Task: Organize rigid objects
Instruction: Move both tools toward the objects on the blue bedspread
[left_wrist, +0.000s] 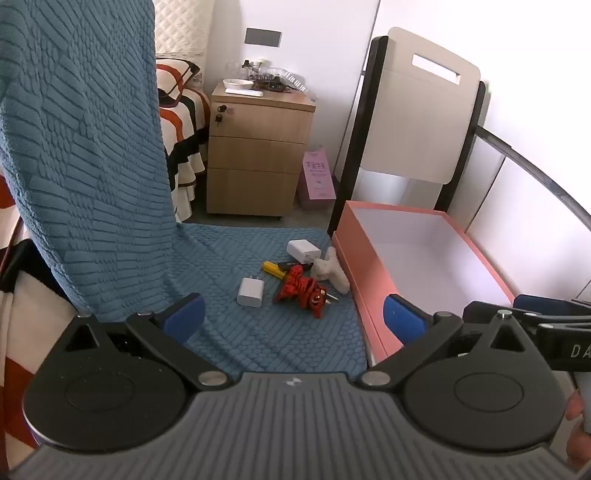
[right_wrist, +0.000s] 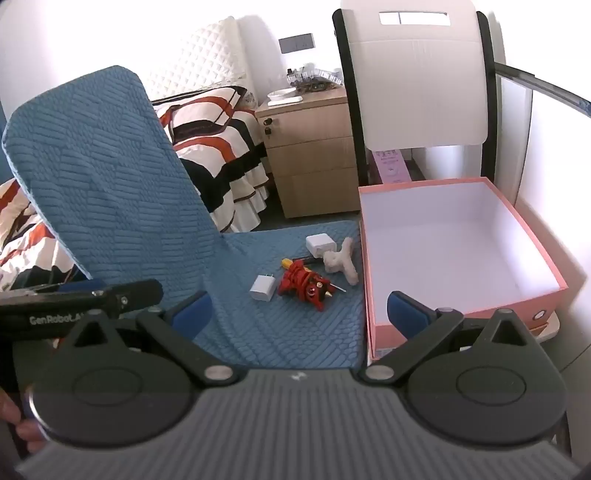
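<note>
On the blue textured seat cushion (left_wrist: 280, 332) (right_wrist: 295, 332) lie a white plug charger (left_wrist: 251, 291) (right_wrist: 263, 288), a second white charger block (left_wrist: 303, 250) (right_wrist: 320, 243), a red toy figure (left_wrist: 304, 290) (right_wrist: 304, 284), a yellow-handled screwdriver (left_wrist: 274, 268) (right_wrist: 286, 263) and a white coral-like piece (left_wrist: 330, 271) (right_wrist: 341, 260). An open pink box (left_wrist: 356, 258) (right_wrist: 517, 299) with nothing visible inside stands right of them. My left gripper (left_wrist: 293, 317) and right gripper (right_wrist: 299, 314) are both open, empty, and held back from the objects.
The blue chair back (left_wrist: 85, 155) (right_wrist: 103, 177) rises at left. A wooden drawer cabinet (left_wrist: 255, 155) (right_wrist: 310, 147) with clutter on top, a striped bed (right_wrist: 214, 140) and a white folding chair (left_wrist: 417, 110) (right_wrist: 417, 81) stand behind.
</note>
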